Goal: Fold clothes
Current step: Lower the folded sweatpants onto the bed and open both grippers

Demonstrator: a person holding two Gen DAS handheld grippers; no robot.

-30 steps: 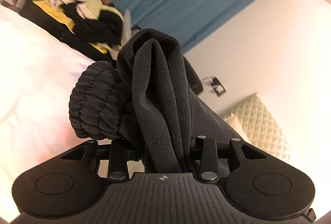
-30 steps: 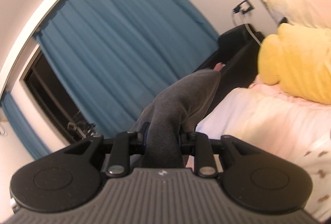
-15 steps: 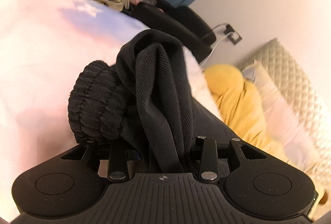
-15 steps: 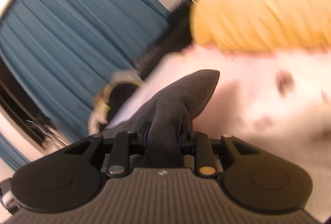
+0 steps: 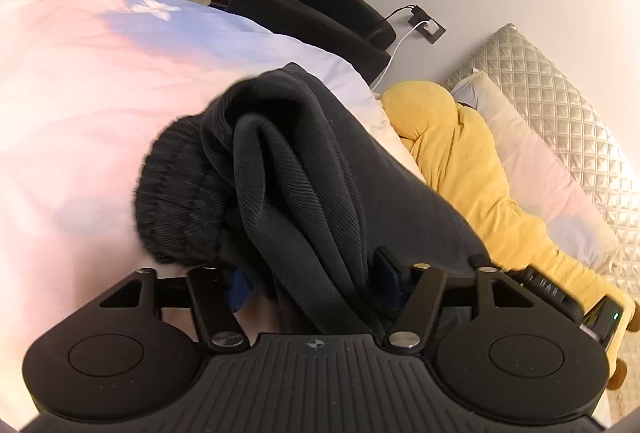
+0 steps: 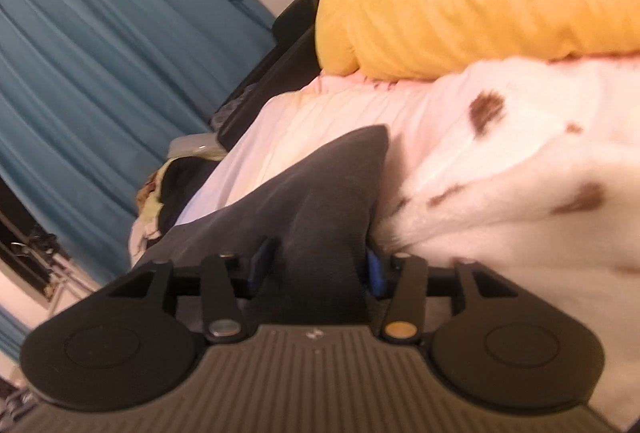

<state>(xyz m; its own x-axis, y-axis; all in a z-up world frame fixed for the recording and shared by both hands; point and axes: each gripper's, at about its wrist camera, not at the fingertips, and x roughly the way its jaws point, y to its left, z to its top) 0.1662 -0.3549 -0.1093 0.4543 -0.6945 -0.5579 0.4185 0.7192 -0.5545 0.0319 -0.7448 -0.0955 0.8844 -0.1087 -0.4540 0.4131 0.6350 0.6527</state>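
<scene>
Now laying the dark garment [image 5: 304,169] down on the white bedspread [image 5: 80,81], just short of the yellow pillow [image 5: 460,153]. Opening both the left gripper [image 5: 316,281] and right gripper [image 6: 316,265], cloth lying slack between parting jaws. Probably worth drawing straight back, avoiding snagging folds.

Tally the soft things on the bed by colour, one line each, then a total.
Dark grey: 1, the garment between the opening jaws of both grippers.
Yellow: 1, the plush cushion.
White with brown spots: 1, the fleece blanket.
Pale pillow: 1.
Total: 4.
</scene>
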